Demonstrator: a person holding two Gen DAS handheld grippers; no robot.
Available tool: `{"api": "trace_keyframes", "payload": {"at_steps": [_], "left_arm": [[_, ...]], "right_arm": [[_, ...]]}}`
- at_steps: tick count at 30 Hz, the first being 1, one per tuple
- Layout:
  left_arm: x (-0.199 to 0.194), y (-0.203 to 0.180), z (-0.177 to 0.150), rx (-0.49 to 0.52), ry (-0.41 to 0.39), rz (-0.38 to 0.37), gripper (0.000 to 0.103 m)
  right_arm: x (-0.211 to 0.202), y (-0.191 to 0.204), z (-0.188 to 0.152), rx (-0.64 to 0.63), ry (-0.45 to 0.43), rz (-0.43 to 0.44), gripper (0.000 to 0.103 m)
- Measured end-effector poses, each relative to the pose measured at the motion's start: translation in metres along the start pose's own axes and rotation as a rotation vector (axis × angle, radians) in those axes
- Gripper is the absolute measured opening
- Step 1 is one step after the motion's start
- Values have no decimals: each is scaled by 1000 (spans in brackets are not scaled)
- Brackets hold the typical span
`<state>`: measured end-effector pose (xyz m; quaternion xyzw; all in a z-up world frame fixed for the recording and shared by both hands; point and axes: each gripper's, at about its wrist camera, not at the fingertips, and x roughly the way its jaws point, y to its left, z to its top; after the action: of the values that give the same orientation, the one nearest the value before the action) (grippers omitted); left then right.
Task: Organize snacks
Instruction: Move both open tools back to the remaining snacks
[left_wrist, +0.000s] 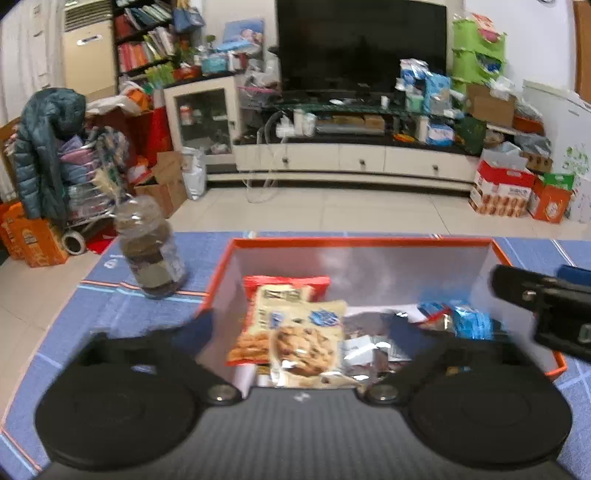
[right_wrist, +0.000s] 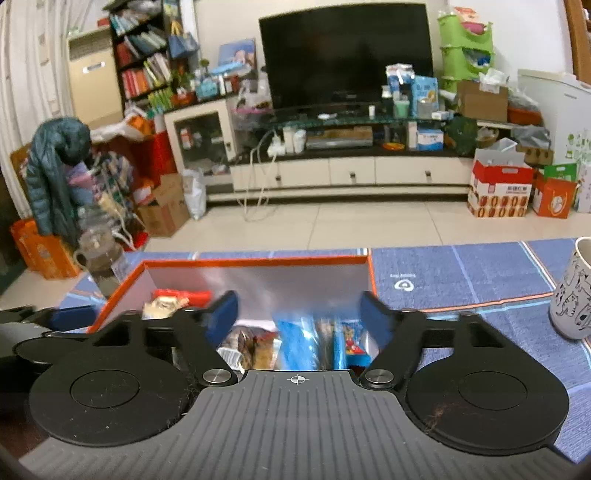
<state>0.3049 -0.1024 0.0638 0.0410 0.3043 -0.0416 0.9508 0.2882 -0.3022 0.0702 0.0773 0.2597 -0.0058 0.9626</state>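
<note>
The left gripper (left_wrist: 301, 325) hangs over the orange box (left_wrist: 354, 242) with its jaws spread wide, gripping nothing; a cookie packet (left_wrist: 304, 343) lies in the box between them. The right gripper (right_wrist: 299, 314) stands partly apart above the same box, over a blue packet (right_wrist: 295, 341). A clear jar (left_wrist: 151, 251) stands left of the box, a mug (right_wrist: 574, 291) to its right.

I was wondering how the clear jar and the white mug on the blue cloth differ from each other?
The jar is see-through plastic with brown contents showing; the mug is opaque white with black cartoon drawings. The jar stands left of the orange box, the mug well off to its right. The jar has a narrowed neck, while the mug keeps a straight wall. Both stand upright on the cloth, outside the box.
</note>
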Motion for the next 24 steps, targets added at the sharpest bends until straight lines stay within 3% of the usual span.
{"api": "trace_keyframes", "payload": {"at_steps": [6,8,10,15,17,21,24], "left_arm": [[-55,36,-12,-38,-74,20,102],[-75,53,-28,-76,-87,27,102],[-89,70,-50,-99,-73,31,102],[-93,100,-102,-207,35,69,102],[-89,104,-117,-224,77,66,102],[-87,101,-126,-194,94,54,102],[-86,104,-126,-220,93,45,102]], "right_arm": [[-49,-7,-3,-21,-61,42,65],[-73,-13,-15,-39,-78,68,75],[-96,-18,-34,-39,-83,56,82],[-126,-19,-86,-26,-26,5,83],[-127,-10,-104,-33,-25,-7,92],[-106,18,-129,-39,-37,3,94],[-79,38,-143,-49,1,-43,95]]}}
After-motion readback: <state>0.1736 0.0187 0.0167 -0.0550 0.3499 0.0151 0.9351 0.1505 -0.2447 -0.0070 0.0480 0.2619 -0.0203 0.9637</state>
